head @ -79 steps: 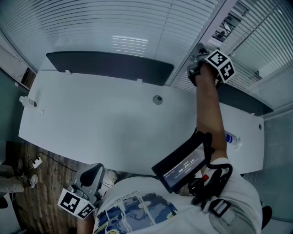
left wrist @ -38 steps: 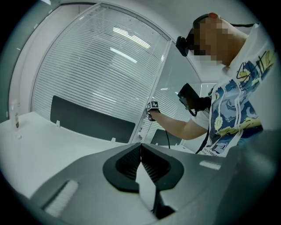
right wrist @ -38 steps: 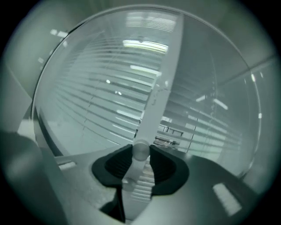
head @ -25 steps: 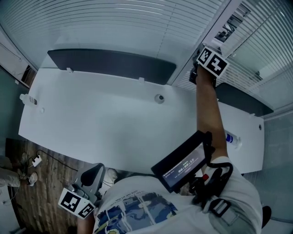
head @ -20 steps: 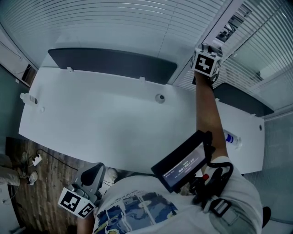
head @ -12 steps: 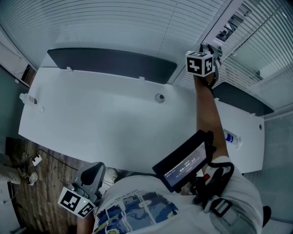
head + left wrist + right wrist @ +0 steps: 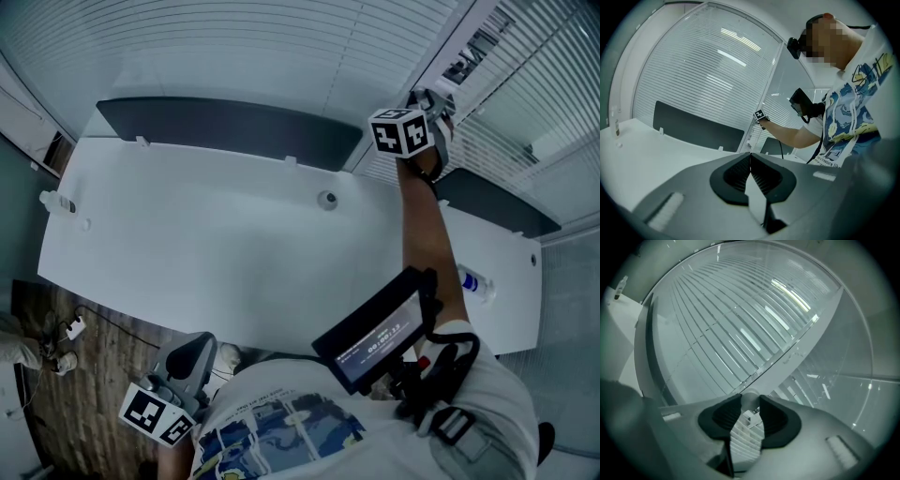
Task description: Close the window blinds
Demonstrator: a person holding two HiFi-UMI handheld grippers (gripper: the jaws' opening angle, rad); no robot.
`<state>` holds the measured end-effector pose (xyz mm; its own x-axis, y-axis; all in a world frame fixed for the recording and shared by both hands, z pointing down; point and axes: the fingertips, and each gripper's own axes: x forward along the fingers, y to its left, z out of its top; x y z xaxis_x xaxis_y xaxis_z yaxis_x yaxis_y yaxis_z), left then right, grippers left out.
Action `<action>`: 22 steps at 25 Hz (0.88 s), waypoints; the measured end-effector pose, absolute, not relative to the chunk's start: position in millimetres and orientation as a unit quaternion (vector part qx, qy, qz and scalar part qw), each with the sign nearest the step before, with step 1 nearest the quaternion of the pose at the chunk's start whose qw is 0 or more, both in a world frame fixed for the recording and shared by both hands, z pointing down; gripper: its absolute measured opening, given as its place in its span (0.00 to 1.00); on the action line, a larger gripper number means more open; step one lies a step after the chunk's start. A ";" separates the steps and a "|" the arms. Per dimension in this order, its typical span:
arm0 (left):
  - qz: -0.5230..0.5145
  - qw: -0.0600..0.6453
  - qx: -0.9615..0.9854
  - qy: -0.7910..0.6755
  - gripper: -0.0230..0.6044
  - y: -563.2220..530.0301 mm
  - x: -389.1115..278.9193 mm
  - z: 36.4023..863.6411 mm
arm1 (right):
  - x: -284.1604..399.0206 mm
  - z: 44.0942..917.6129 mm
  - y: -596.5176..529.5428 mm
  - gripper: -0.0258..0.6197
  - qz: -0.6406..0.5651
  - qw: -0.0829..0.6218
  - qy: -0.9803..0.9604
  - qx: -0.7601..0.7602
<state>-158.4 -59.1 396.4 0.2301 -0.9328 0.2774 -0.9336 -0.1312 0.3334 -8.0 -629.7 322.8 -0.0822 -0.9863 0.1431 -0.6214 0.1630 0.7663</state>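
The slatted window blinds (image 7: 234,47) (image 7: 717,319) hang behind the white desk (image 7: 234,253). More blinds (image 7: 525,94) hang right of the white window post (image 7: 459,47). My right gripper (image 7: 427,97) (image 7: 750,404) is raised beside that post, shut on the rounded translucent blind wand (image 7: 750,399), whose knob sits between the ribbed pads. My left gripper (image 7: 187,358) (image 7: 750,157) hangs low by the person's left side, off the desk's near edge. Its jaws are shut together with nothing held. In the left gripper view the right gripper (image 7: 760,115) shows far off against the blinds (image 7: 703,84).
A dark partition panel (image 7: 225,127) runs along the desk's far edge. A cable grommet (image 7: 326,199) sits mid-desk. One small bottle (image 7: 475,284) lies at the right, another (image 7: 54,202) at the left end. A screen device (image 7: 375,333) is strapped to the right forearm.
The right gripper has twisted in place on the wand, its marker cube swinging round to the left. The left gripper has stayed put.
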 end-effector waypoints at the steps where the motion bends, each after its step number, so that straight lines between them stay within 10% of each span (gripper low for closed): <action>1: 0.001 0.222 0.752 -0.621 0.05 -59.3 -158.0 396.4 | -7.8 322.6 -630.0 0.23 -0.271 0.336 -0.684 0.588; 22: 0.001 0.210 0.771 -0.601 0.05 -60.0 -159.0 391.4 | -3.1 304.5 -562.0 0.23 -0.166 0.216 -0.798 0.537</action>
